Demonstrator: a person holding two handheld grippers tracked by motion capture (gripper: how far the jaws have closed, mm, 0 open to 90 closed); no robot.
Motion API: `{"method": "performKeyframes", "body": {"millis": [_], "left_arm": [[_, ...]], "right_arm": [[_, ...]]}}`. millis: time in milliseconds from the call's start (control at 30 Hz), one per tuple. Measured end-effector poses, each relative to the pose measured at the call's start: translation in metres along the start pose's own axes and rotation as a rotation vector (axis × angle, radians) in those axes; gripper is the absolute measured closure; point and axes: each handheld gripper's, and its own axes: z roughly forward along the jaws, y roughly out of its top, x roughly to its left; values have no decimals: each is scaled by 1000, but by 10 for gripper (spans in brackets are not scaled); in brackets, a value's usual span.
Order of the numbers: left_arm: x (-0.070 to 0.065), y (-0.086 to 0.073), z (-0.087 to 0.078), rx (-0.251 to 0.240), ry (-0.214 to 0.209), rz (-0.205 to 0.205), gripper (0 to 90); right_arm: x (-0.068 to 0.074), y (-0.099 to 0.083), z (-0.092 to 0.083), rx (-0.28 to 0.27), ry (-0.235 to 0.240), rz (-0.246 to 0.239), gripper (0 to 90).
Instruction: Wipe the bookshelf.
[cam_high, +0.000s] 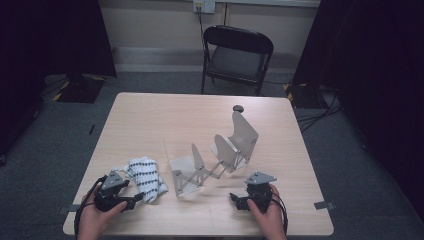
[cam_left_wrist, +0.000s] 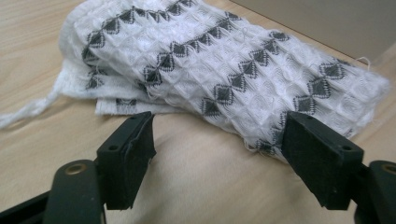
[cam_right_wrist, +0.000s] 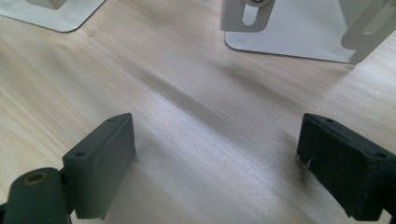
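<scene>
the folded waffle-weave towel (cam_left_wrist: 219, 70) is seen lying on the table (cam_high: 150, 120), left of the metal rack (cam_high: 215, 155). the left gripper (cam_high: 131, 199) is held parted at its edge, nothing gripped; the right gripper (cam_high: 237, 198) is held wide over bare wood. the pickup is judged not yet begun.

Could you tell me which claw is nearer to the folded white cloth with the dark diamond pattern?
Left. The left claw sits right at the cloth, jaws open at its near edge. The right claw rests apart, beyond the metal rack.
</scene>
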Motion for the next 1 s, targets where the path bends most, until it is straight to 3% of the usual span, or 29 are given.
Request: {"method": "performKeyframes", "body": {"millis": [100, 267, 700, 933, 1000], "left_arm": [[2, -5, 2, -1, -6, -10, 252], [2, -5, 7, -22, 15, 14, 173], [3, 2, 17, 10, 44, -3, 33], [3, 2, 17, 11, 44, -5, 26], [3, 2, 17, 11, 46, -5, 27]], "right_arm": [[0, 0, 0, 1, 0, -1, 107], [-1, 0, 1, 1, 2, -4, 105], [-2, 3, 1, 15, 8, -7, 108], [-4, 7, -5, 32, 15, 13, 140], [-4, 11, -11, 15, 14, 16, 155]]}}
